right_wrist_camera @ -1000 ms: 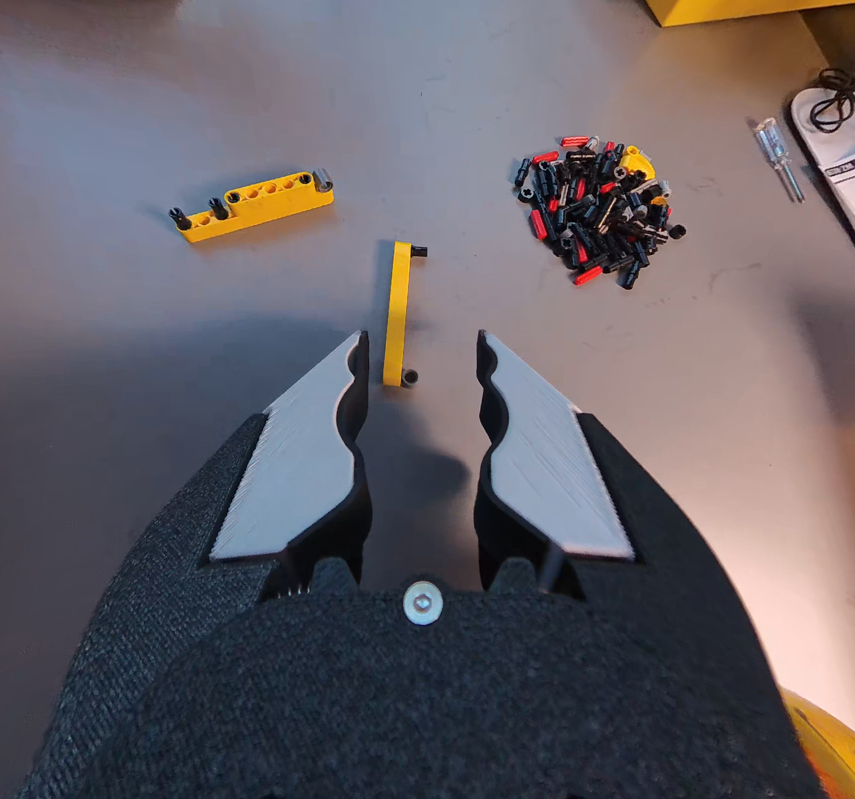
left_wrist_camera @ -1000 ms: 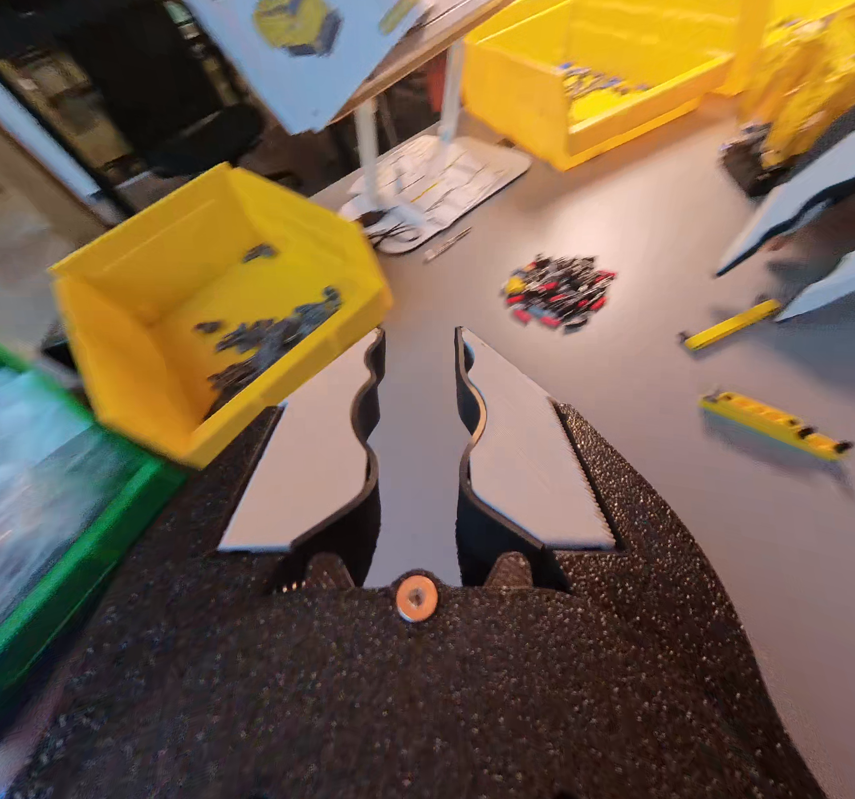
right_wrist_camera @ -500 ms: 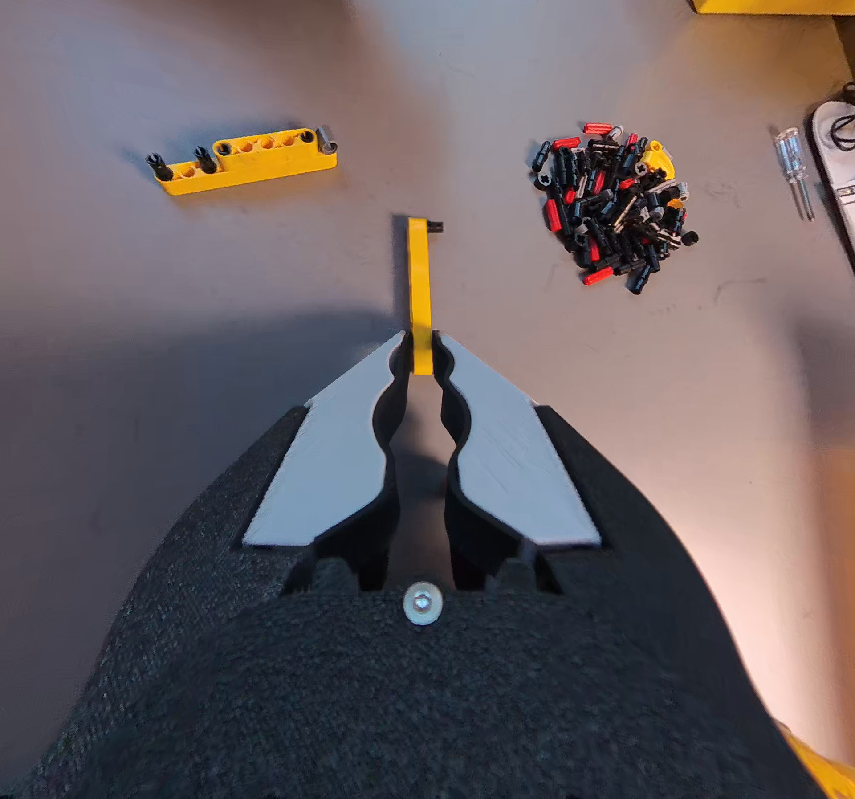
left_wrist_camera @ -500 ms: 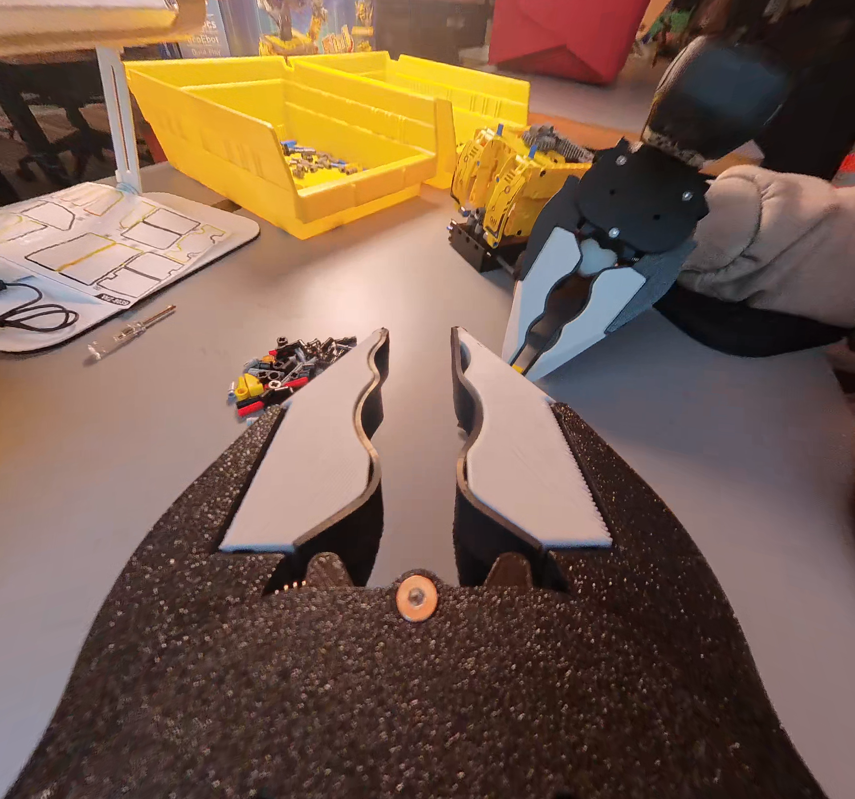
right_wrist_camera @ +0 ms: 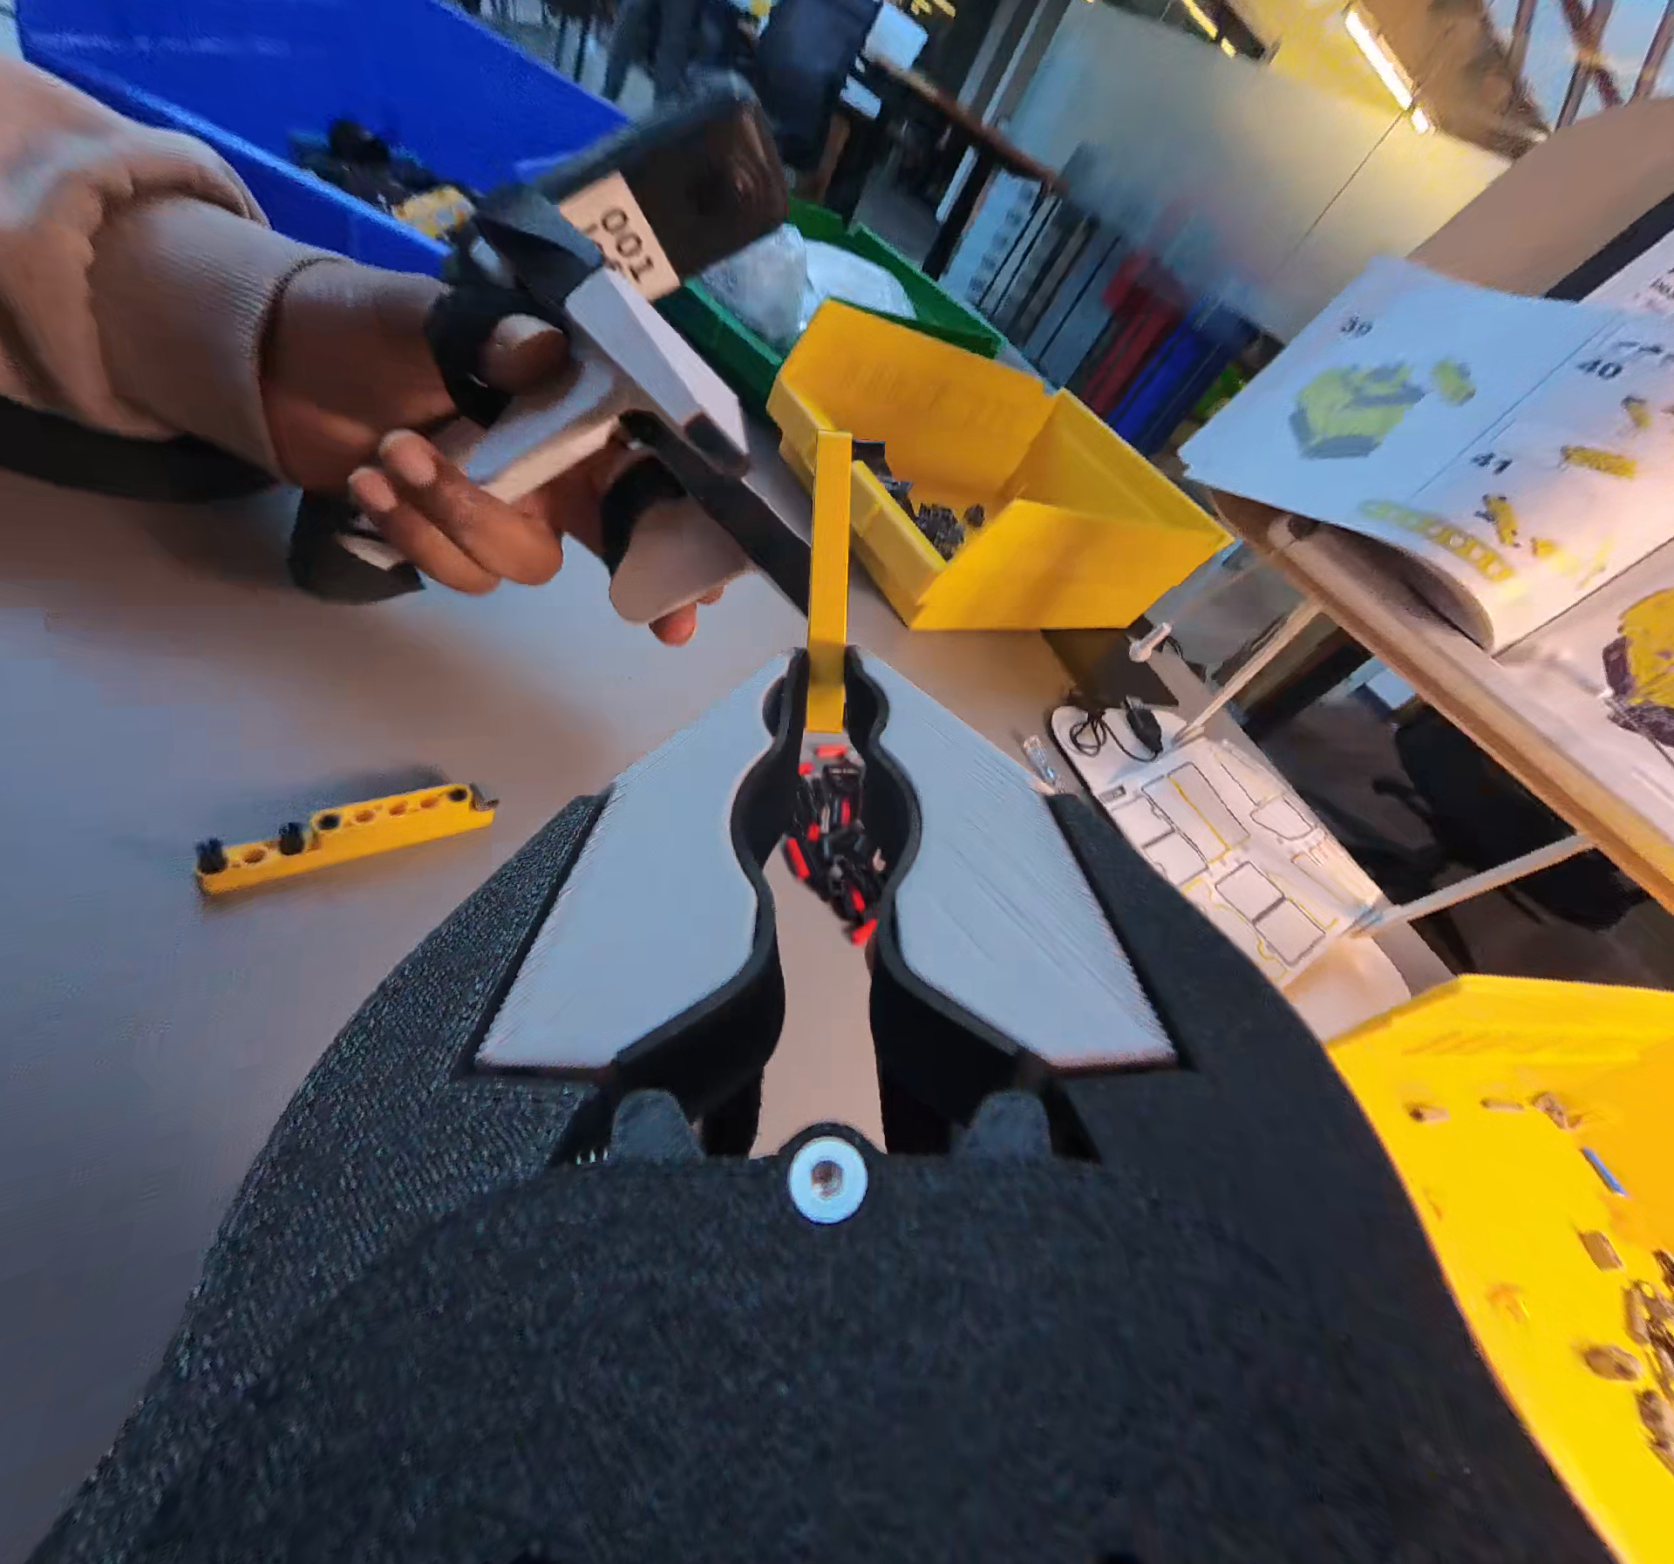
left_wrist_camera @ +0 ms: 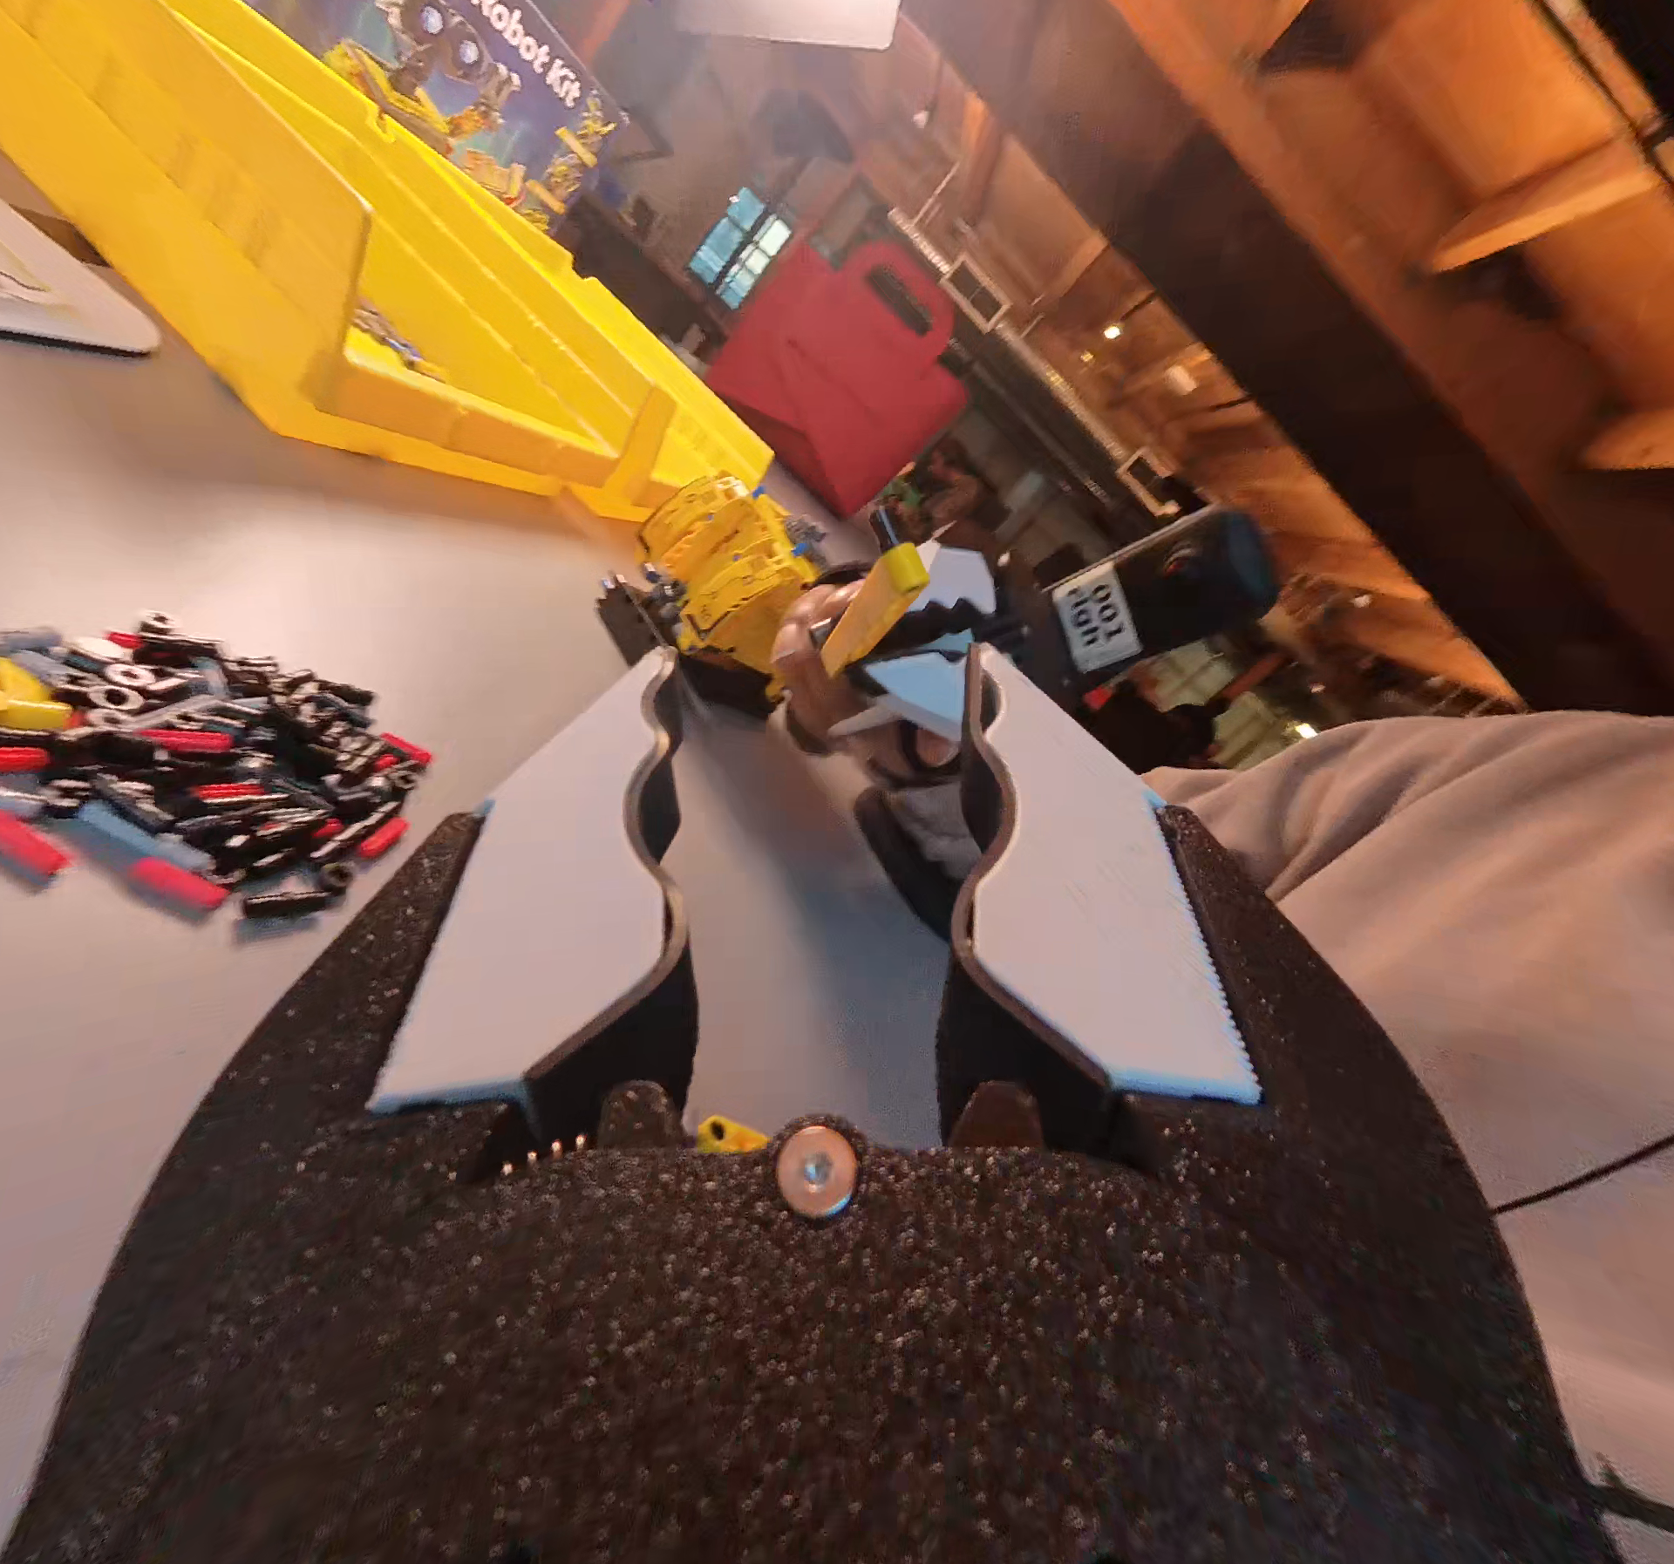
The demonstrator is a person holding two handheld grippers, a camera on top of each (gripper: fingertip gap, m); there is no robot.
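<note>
My right gripper [right_wrist_camera: 824, 669] is shut on a thin yellow beam [right_wrist_camera: 829, 569] and holds it upright above the grey table [right_wrist_camera: 136, 687]. The same beam [left_wrist_camera: 874, 619] shows in the left wrist view, clamped in the far gripper. My left gripper [left_wrist_camera: 820, 669] is open and empty, low over the table and pointing at the held beam. A person's hand [right_wrist_camera: 408, 434] holds the left gripper's handle. A second yellow beam with black pins [right_wrist_camera: 340, 837] lies on the table at the left. A pile of small black and red pins [left_wrist_camera: 181, 760] lies left of my left gripper.
Yellow bins [left_wrist_camera: 272, 234] stand at the back, with a partly built yellow model [left_wrist_camera: 725, 578] beside them. A yellow bin with dark parts [right_wrist_camera: 978, 488], an open instruction booklet on a stand [right_wrist_camera: 1449, 434], a blue bin [right_wrist_camera: 226, 71] and a white card [right_wrist_camera: 1214, 841] surround the work area. Both grippers' tips are close together, under 4 cm apart.
My right gripper has lifted the thin yellow beam off the table and tilted up. My left gripper has opened wider and swung towards the held beam.
</note>
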